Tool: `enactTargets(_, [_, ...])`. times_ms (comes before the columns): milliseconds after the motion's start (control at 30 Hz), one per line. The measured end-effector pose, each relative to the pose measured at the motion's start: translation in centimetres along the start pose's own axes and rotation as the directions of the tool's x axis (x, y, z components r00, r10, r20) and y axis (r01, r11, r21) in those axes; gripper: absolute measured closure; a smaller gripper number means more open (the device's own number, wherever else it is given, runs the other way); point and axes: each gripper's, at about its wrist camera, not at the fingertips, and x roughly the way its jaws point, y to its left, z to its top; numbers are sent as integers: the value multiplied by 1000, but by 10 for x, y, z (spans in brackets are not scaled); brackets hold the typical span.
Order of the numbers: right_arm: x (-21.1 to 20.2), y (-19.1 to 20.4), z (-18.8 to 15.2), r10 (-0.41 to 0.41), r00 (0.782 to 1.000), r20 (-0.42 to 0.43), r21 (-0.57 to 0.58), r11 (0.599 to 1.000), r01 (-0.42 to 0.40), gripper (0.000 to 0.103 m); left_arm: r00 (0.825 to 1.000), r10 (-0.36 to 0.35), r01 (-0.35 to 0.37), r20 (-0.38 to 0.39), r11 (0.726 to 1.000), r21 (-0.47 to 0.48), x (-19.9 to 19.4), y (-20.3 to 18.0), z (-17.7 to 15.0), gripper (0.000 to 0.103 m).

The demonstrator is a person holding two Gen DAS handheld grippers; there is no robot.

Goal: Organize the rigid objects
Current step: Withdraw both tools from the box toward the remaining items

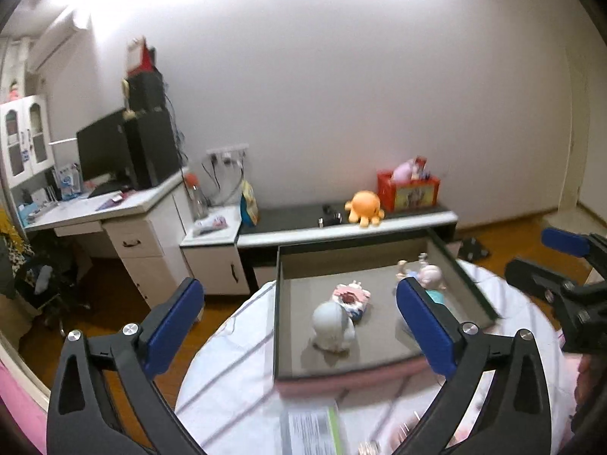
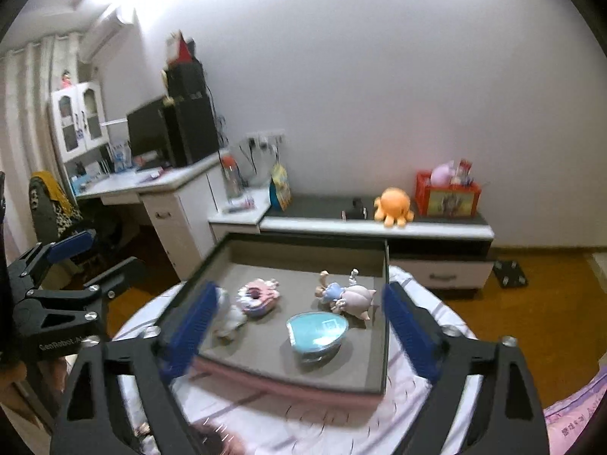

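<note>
A round surface covered in white cloth with thin lilac stripes carries a shallow rectangular grey tray with dark upright walls; the tray's near edge, edged in pink, lies toward the claws.

Inside the tray, a pale grey-white rounded figurine stands near the near-left corner. A turquoise heart-shaped dish sits near the middle of the near edge. A lying doll figurine with pale pink hair and a blue dress rests toward the far-right part of the tray, just behind the dish. A pink-and-white ring-shaped toy lies left of centre, just beside the grey-white figurine.

The left claw hovers over the surface's near-left edge, its blue-padded fingers spread wide and holding nothing. The right claw hangs over the near edge, likewise spread wide and empty.

A blurred printed paper with a green edge lies on the surface in front of the tray.
</note>
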Motion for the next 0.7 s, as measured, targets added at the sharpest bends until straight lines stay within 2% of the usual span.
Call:
enactTargets(67, [-38,15,-13,-2,998,66,-30,1000,4,0,999,0,2,51,1000,-21,-35,3,-15,0])
enactTargets(200, [-90,37,-39,3,991,134,-56,998,5,0,991,-5,15,134,997,-72,-100,4,-52,0])
enactTargets(333, [-134,52,-71,-35,981,189,-65,997,48,0,987,-18,30,157,997,-75,-144,-3,-83,0])
enactTargets(500, [-171,60,-109,-96,972,217,-60,992,111,0,986,-34,46,163,997,-69,-172,-12,-104,0])
enactTargets(700, [-182,53,-134,-115,980,165,-11,993,119,0,993,-40,47,115,997,-60,-180,-18,-125,0])
